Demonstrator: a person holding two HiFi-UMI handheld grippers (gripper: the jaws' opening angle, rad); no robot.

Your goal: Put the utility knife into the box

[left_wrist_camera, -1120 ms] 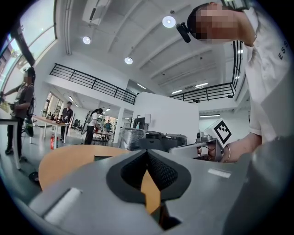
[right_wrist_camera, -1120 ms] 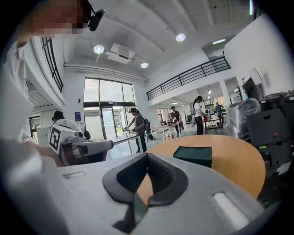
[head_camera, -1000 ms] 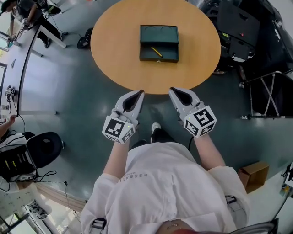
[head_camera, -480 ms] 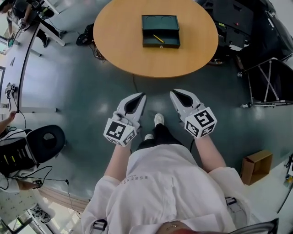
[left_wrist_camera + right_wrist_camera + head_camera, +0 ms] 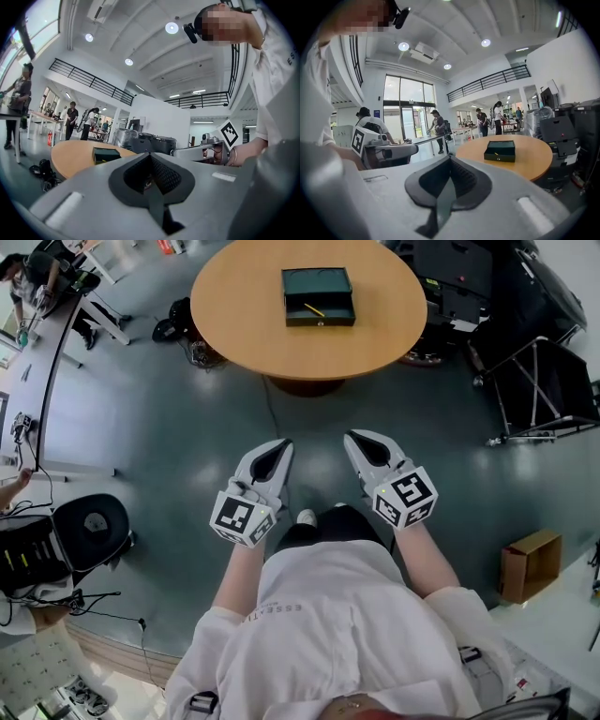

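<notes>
- Your left gripper (image 5: 281, 446) is closed, jaw tips pressed together with nothing between them; its own view shows only the dark pads meeting
- Your right gripper (image 5: 354, 439) is closed and empty as well, its pads meeting along one seam
- Both grippers hang over the grey floor, well apart from the round light-wood table (image 5: 234, 315) and on your side of it, pointing roughly towards it
- The dark green open box (image 5: 319, 296) sits near the middle of that table, its lid laid back on the table's far side
- The slim yellow utility knife (image 5: 313, 309) lies slantwise inside the box's tray, on the half nearer you; it's too small to tell whether its blade is out
- Step in hand, as I read it: the placing looks finished, since the knife is already in the box and neither gripper carries anything, so you're standing off from the table
- Next move: nothing is left to carry, so keep both grippers closed and clear of the table
- If you want to check, go back to the table's near edge and look that the knife lies fully below the tray's rim
- Don't nudge the box when you come back to the table, or the knife may slide
</notes>
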